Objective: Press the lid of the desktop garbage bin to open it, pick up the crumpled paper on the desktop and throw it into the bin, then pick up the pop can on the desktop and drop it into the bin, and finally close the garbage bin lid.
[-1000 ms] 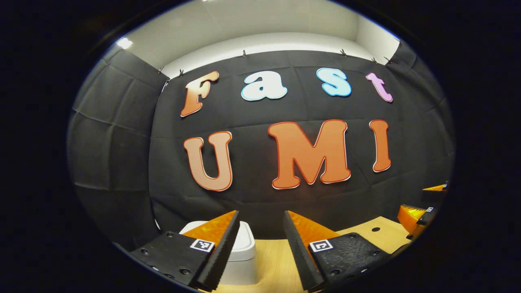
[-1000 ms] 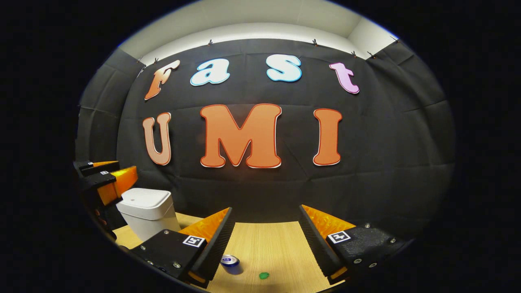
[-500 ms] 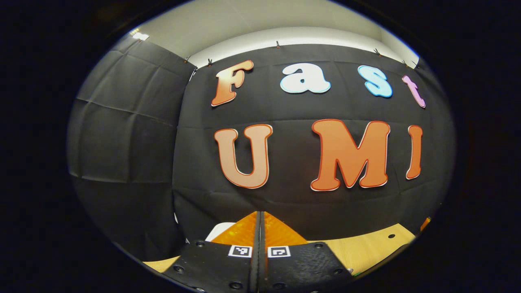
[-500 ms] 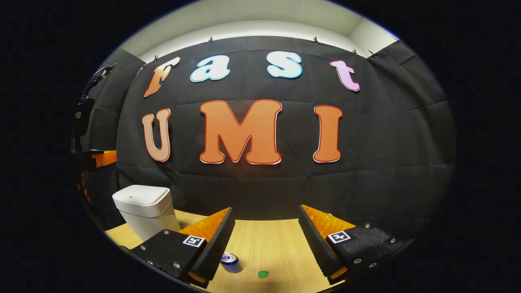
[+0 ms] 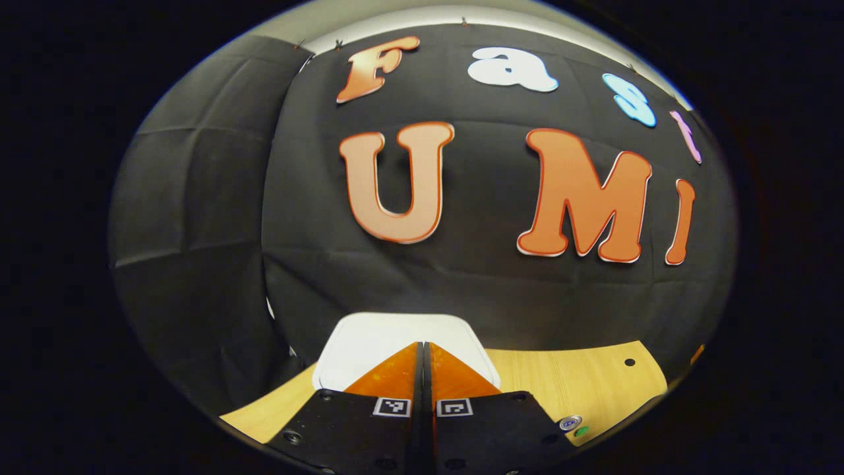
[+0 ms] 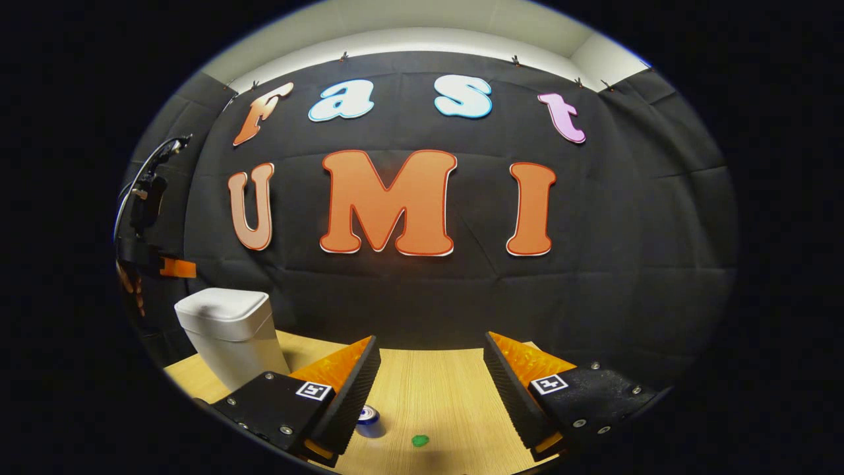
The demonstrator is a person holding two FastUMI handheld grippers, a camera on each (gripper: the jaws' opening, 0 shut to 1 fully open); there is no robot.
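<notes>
The left gripper (image 5: 425,349) has its fingers pressed together, empty, above the white bin's closed lid (image 5: 369,340); contact cannot be told. The right gripper (image 6: 432,369) holds its fingers wide apart, empty, over the worktop (image 6: 448,396); the pop can (image 6: 369,420) stands below by its left finger; no writing is readable.

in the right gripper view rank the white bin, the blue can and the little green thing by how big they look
Largest to smallest as they appear:
1. white plastic desktop bin, lid closed, at the left
2. blue pop can, partly hidden behind a gripper finger
3. small green crumpled piece on the wooden desktop
The can and the green piece lie nearer the camera, so true sizes may differ.

Pop can (image 6: 369,422) half hidden behind the right gripper's (image 6: 432,389) finger.
</notes>
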